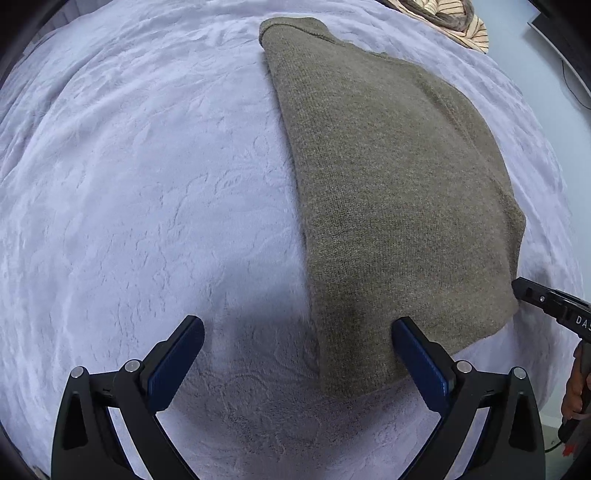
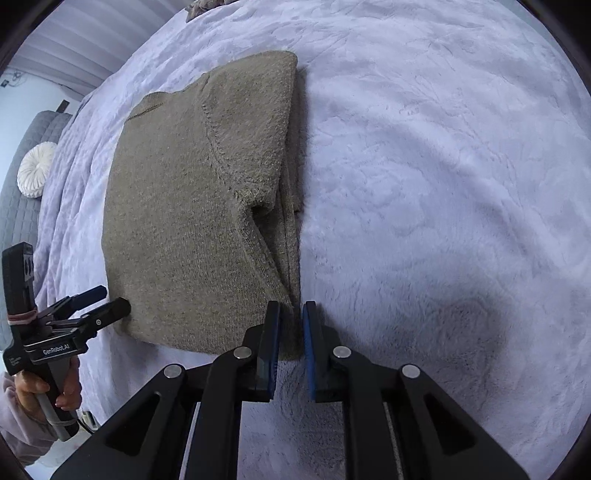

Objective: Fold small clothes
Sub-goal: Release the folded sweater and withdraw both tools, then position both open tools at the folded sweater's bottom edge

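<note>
1. Your sweater (image 1: 388, 184) lies folded into a long, flat, olive-brown panel on the pale lavender bed cover (image 1: 147, 184). In the left wrist view it runs from the near right toward the far middle of the bed.

2. Your left tongs (image 1: 297, 332) stand wide apart and hold nothing. The left pad (image 1: 177, 362) sits over bare bed cover. The right pad (image 1: 421, 362) sits at the near hem of the sweater; whether it touches the knit cannot be told.

3. In the right wrist view the sweater (image 2: 192, 206) lies to the left of centre, with the folded sleeve along its right edge and the collar at the far end.

4. Your right tongs (image 2: 291, 314) are nearly shut, only a narrow gap between the blue pads. They straddle the near right corner of the sweater, where the layered edge runs in between them. The knit sits in that gap, so the tongs appear to be pinching this corner.

5. The right wrist view also shows your left tongs (image 2: 101, 301) at the near left corner of the sweater, tips spread, the lower tip just at the fabric edge.

6. A striped garment (image 1: 458, 22) lies at the far right edge of the bed, well apart from the sweater. A round white cushion (image 2: 35, 170) sits at the far left.
</note>
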### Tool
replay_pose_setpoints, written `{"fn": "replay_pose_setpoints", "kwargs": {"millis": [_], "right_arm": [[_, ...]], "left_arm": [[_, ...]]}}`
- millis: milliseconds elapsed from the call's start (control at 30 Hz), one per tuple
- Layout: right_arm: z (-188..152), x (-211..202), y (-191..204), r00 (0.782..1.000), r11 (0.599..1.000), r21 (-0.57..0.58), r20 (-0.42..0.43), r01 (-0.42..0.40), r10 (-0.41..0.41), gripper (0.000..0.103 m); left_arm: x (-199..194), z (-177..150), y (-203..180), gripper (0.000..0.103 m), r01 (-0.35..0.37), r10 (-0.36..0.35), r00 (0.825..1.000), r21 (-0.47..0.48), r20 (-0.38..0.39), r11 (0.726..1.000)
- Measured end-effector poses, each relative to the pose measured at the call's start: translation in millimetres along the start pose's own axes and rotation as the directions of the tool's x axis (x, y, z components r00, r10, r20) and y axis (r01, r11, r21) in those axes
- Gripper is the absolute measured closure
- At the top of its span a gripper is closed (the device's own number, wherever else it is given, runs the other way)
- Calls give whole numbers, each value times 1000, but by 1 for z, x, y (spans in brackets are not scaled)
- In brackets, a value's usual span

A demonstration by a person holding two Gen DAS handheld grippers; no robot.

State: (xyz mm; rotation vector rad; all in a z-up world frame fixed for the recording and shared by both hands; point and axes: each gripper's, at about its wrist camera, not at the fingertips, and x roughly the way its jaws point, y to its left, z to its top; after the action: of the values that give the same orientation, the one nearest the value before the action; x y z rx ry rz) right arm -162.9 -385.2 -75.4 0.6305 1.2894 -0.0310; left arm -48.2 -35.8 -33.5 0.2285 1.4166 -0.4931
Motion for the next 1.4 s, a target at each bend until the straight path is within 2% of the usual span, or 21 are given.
{"fn": "replay_pose_setpoints", "kwargs": {"millis": [200, 333, 567, 600, 900, 967, 1033, 1233, 1400], "right_arm": [[0, -6, 2, 1000, 999, -16, -6, 29, -29, 90], [5, -18, 2, 997, 997, -21, 26, 77, -77, 90], [20, -30, -3, 994, 997, -6, 71, 80, -79, 90], [21, -30, -2, 994, 997, -8, 73, 81, -80, 90], [23, -25, -6, 997, 998, 16, 55, 61, -61, 89], [26, -26, -9, 997, 998, 19, 58, 58, -59, 82], [29, -28, -10, 997, 999, 22, 65, 50, -51, 64], [41, -30, -13, 997, 1000, 27, 80, 11, -13, 62], [61, -27, -16, 995, 997, 49, 84, -53, 49, 61]], "left_arm": [[-5, -2, 6, 1, -21, 21, 1000, -20, -12, 1000], [-8, -4, 11, 1, -26, 26, 1000, -26, -16, 999], [-7, 3, 3, 1, -40, 40, 999, -30, -16, 999], [0, 16, -8, 1, -45, 45, 999, -27, -16, 999], [-3, 22, -13, 1, -65, 64, 998, -29, -21, 997], [-2, 27, -11, 1, -64, 64, 998, -33, -19, 997], [-3, 30, -12, 1, -59, 58, 998, -41, -23, 997], [-12, 48, -6, 1, -67, 69, 997, -63, 30, 996], [-18, 66, 4, 1, -60, 70, 994, -113, 81, 992]]}}
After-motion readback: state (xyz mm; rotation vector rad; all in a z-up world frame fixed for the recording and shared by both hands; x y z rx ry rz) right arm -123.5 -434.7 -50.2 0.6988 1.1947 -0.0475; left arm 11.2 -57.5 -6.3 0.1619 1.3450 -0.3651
